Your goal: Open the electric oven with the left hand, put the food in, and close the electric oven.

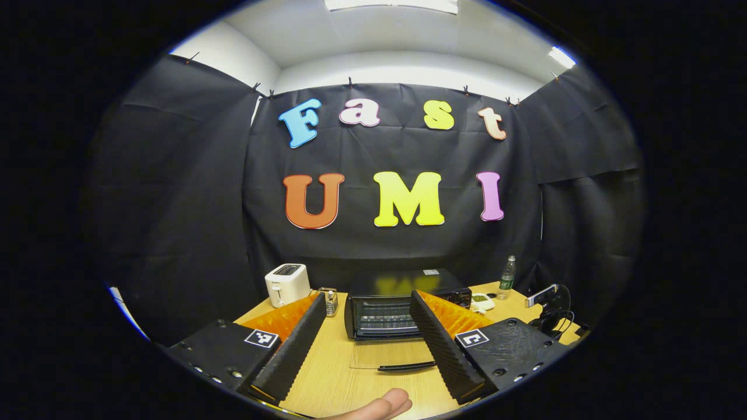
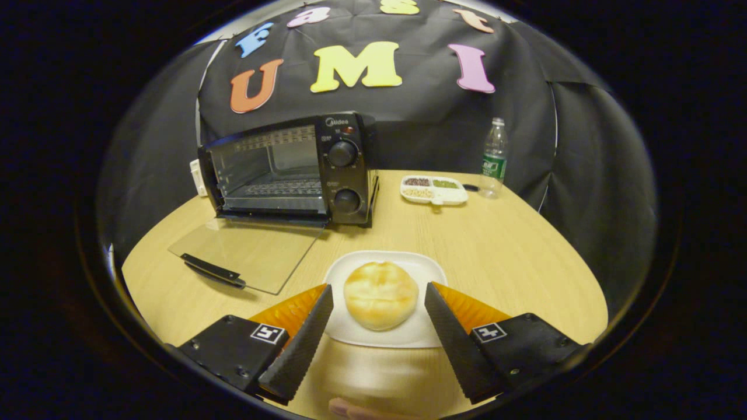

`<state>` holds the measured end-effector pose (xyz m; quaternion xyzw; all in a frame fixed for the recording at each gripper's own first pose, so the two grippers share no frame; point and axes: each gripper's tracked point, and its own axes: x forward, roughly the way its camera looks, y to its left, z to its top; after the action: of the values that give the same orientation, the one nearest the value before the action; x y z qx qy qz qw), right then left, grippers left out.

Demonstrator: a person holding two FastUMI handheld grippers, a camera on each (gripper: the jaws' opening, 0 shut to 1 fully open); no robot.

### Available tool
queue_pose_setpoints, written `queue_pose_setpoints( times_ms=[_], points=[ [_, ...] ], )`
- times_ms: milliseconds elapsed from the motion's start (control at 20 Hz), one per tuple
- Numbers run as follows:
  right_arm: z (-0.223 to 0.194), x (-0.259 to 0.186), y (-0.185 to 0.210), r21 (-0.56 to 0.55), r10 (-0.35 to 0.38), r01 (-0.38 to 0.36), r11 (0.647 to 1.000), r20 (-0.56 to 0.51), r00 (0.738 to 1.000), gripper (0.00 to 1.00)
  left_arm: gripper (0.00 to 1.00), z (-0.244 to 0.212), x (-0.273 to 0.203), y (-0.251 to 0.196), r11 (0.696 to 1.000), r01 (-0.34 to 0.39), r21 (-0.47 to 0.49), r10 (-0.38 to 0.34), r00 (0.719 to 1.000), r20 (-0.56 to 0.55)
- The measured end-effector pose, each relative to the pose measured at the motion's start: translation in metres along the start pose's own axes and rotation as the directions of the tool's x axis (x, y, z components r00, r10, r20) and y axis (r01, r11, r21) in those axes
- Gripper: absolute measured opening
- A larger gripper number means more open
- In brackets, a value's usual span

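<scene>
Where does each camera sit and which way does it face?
Left gripper view: rides the left hand-held gripper, open, facing the oven head-on across the table; a fingertip shows below.
Right gripper view: rides the right hand-held gripper, open, looking down on the bun on its plate.
Shared: oven with door open, bottle, table.

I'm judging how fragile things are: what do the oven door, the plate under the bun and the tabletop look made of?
Oven door: clear glass, seemingly, since the table's grain shows through it; dark handle bar along its edge.
Plate: white and smooth, ceramic or plastic; cannot tell which.
Tabletop: pale wood grain, matte; possibly laminate.
</scene>
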<state>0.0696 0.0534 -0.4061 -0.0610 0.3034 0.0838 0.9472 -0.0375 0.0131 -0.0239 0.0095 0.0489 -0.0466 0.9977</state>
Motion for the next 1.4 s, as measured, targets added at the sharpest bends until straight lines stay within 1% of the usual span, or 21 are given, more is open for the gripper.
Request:
queue_pose_setpoints(
  times_ms=[100,150,300,350,400,500,650,700,750,800,850,900,950,1050,1100,1150,1200,1250,1300,1350,1400],
  points=[
    [-0.007,0.008,0.001,0.022,0.003,-0.002,1.000,-0.039,0.999,0.96,0.94,-0.004,0.004,-0.002,1.000,-0.001,0.005,0.001,1.000,-0.009],
    [-0.009,0.010,0.003,0.029,0.009,-0.007,1.000,-0.048,0.999,1.00,0.94,-0.005,0.006,-0.002,1.000,-0.002,0.008,0.002,1.000,-0.012],
    [-0.017,0.018,-0.001,0.072,-0.008,0.015,0.997,-0.087,0.996,1.00,0.94,-0.014,0.010,-0.007,1.000,0.008,0.019,-0.008,0.999,-0.034],
    [-0.016,0.019,-0.002,0.085,-0.013,0.019,0.996,-0.077,0.997,0.95,0.94,-0.018,0.010,-0.010,1.000,0.016,0.022,-0.015,0.999,-0.047],
    [-0.014,0.020,-0.002,0.098,-0.008,0.015,0.995,-0.068,0.998,0.94,0.94,-0.020,0.010,-0.011,1.000,0.020,0.024,-0.018,0.998,-0.053],
    [-0.013,0.016,-0.002,0.131,0.013,-0.005,0.991,-0.060,0.998,0.84,0.94,-0.022,0.010,-0.012,0.999,0.025,0.034,-0.023,0.998,-0.057],
    [-0.005,0.009,-0.004,0.167,0.024,-0.018,0.986,-0.039,0.999,0.78,0.95,-0.020,0.007,-0.009,0.999,0.026,0.039,-0.024,0.999,-0.046],
    [0.000,0.004,-0.003,0.178,0.029,-0.024,0.984,-0.025,0.999,0.74,0.95,-0.019,0.006,-0.008,0.999,0.028,0.036,-0.027,0.999,-0.043],
    [0.006,-0.001,0.000,0.193,0.042,-0.038,0.980,-0.013,0.999,0.76,0.95,-0.018,0.004,-0.007,0.999,0.030,0.032,-0.029,0.999,-0.040],
    [0.012,-0.005,0.006,0.212,0.063,-0.061,0.975,0.000,0.998,0.76,0.95,-0.017,0.003,-0.005,0.999,0.030,0.030,-0.029,0.999,-0.035],
    [0.018,-0.009,0.016,0.236,0.095,-0.097,0.967,0.018,0.995,0.76,0.95,-0.015,0.003,-0.002,0.999,0.030,0.028,-0.029,0.999,-0.031],
    [0.025,-0.012,0.029,0.261,0.137,-0.142,0.955,0.038,0.990,0.73,0.95,-0.015,0.002,0.000,0.999,0.025,0.024,-0.024,0.999,-0.031],
    [0.032,-0.014,0.041,0.286,0.176,-0.185,0.940,0.057,0.983,0.75,0.95,-0.015,-0.001,0.003,1.000,0.023,0.020,-0.022,0.999,-0.029],
    [0.043,-0.017,0.066,0.332,0.240,-0.253,0.909,0.080,0.967,0.75,0.95,-0.011,-0.005,0.006,0.999,0.027,0.017,-0.027,1.000,-0.016],
    [0.049,-0.018,0.081,0.356,0.271,-0.286,0.889,0.092,0.958,0.75,0.95,-0.007,-0.007,0.010,1.000,0.026,0.016,-0.026,1.000,-0.008],
    [0.059,-0.019,0.098,0.374,0.314,-0.336,0.864,0.120,0.942,0.75,0.95,-0.006,-0.008,0.013,1.000,0.027,0.015,-0.027,1.000,-0.001],
    [0.068,-0.018,0.113,0.388,0.342,-0.370,0.844,0.142,0.929,0.71,0.95,-0.004,-0.009,0.014,0.999,0.030,0.014,-0.030,1.000,0.008],
    [0.075,-0.016,0.125,0.400,0.351,-0.384,0.832,0.157,0.923,0.75,0.95,-0.002,-0.011,0.016,0.999,0.032,0.011,-0.032,0.999,0.015],
    [0.083,-0.013,0.136,0.416,0.354,-0.397,0.818,0.179,0.918,0.71,0.95,-0.002,-0.013,0.019,0.999,0.032,0.006,-0.032,0.999,0.015],
    [0.092,-0.011,0.149,0.435,0.359,-0.411,0.801,0.201,0.912,0.75,0.95,-0.003,-0.013,0.023,1.000,0.030,0.001,-0.030,0.999,0.015],
    [0.101,-0.008,0.160,0.454,0.355,-0.418,0.787,0.221,0.908,0.70,0.95,-0.002,-0.013,0.026,1.000,0.029,-0.003,-0.029,0.999,0.015]
  ],
)
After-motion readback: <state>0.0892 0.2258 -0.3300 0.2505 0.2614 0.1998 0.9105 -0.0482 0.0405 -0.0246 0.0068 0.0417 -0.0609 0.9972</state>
